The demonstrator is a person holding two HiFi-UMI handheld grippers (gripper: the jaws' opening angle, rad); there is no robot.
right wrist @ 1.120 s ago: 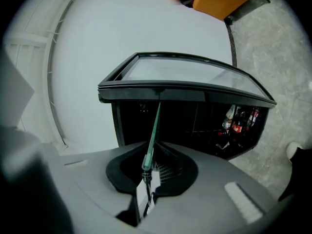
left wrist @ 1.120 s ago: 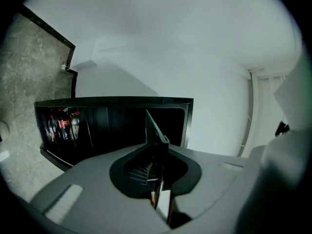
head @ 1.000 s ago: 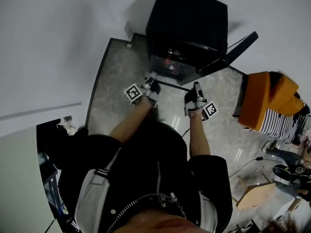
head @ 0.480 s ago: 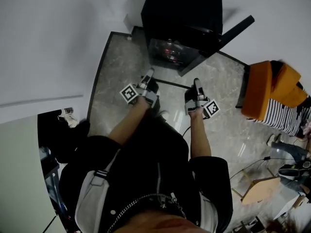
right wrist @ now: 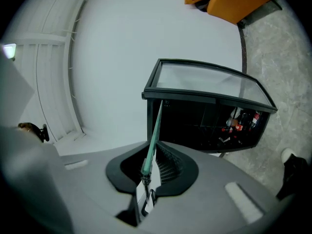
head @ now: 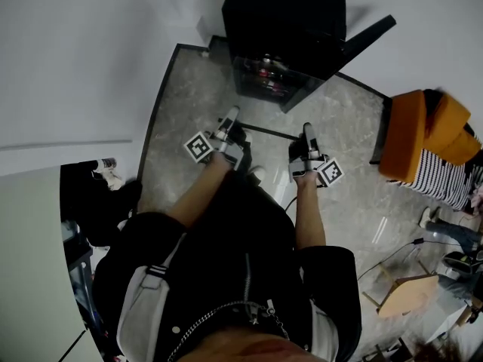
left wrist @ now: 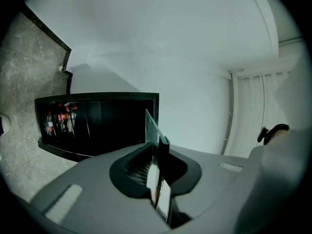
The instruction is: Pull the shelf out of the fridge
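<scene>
Sitting edgewise between fingers [left wrist: 165, 201]: glass shelf [left wrist: 152, 130]

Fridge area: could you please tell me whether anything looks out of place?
The glass shelf is outside the fridge, held by the left hand-held gripper and the right hand-held gripper, and the fridge door stands open. Nothing looks spilled or broken.

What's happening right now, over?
Left gripper, right gripper shut on shelf. Shelf out of fridge. Nothing in the way.
</scene>
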